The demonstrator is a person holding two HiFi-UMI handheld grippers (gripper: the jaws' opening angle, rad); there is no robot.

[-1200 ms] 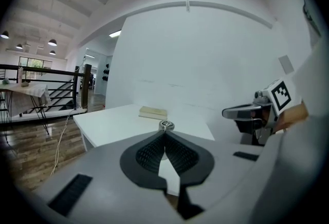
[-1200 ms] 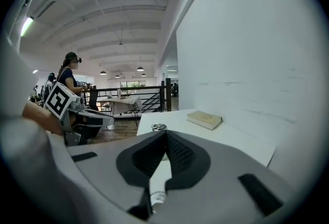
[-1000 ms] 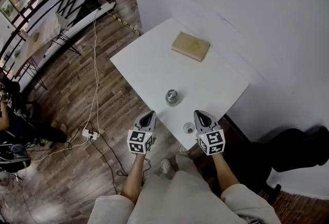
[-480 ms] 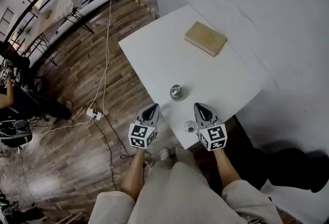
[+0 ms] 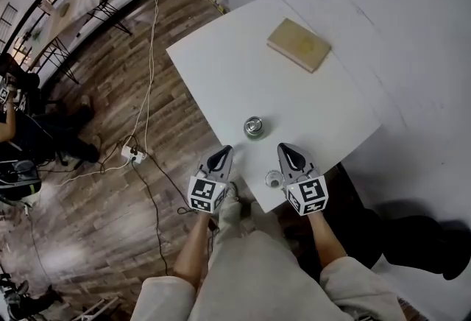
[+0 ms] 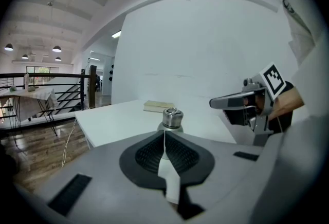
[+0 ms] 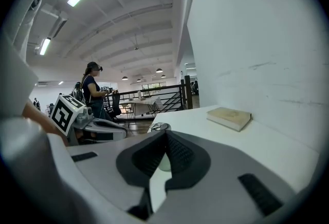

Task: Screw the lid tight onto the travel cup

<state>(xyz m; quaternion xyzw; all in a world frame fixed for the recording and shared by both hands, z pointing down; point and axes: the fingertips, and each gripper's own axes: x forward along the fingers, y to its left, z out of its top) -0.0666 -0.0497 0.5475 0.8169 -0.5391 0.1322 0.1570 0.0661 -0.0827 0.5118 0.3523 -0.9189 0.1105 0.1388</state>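
A steel travel cup (image 5: pixel 254 127) stands upright on the white table (image 5: pixel 221 76), near its front corner. A small round lid (image 5: pixel 273 180) lies at the table's front edge, just left of my right gripper (image 5: pixel 287 151). That gripper is shut and empty, hovering over the edge. My left gripper (image 5: pixel 223 154), also shut and empty, hangs just off the table's left front edge. In the left gripper view the cup (image 6: pixel 171 119) rises straight past my shut jaws, with the right gripper (image 6: pixel 216 101) beyond it. In the right gripper view the cup's rim (image 7: pixel 159 127) peeks over the tips.
A tan book (image 5: pixel 298 45) lies at the table's far side by the white wall. Wooden floor to the left carries cables and a power strip (image 5: pixel 132 155). A black railing (image 6: pixel 56 95) and a standing person (image 7: pixel 92 89) are farther off.
Both grippers have sunk a little and drifted toward the table's near corner, jaws still shut. The head view has shifted. Cup, lid and book have not moved.
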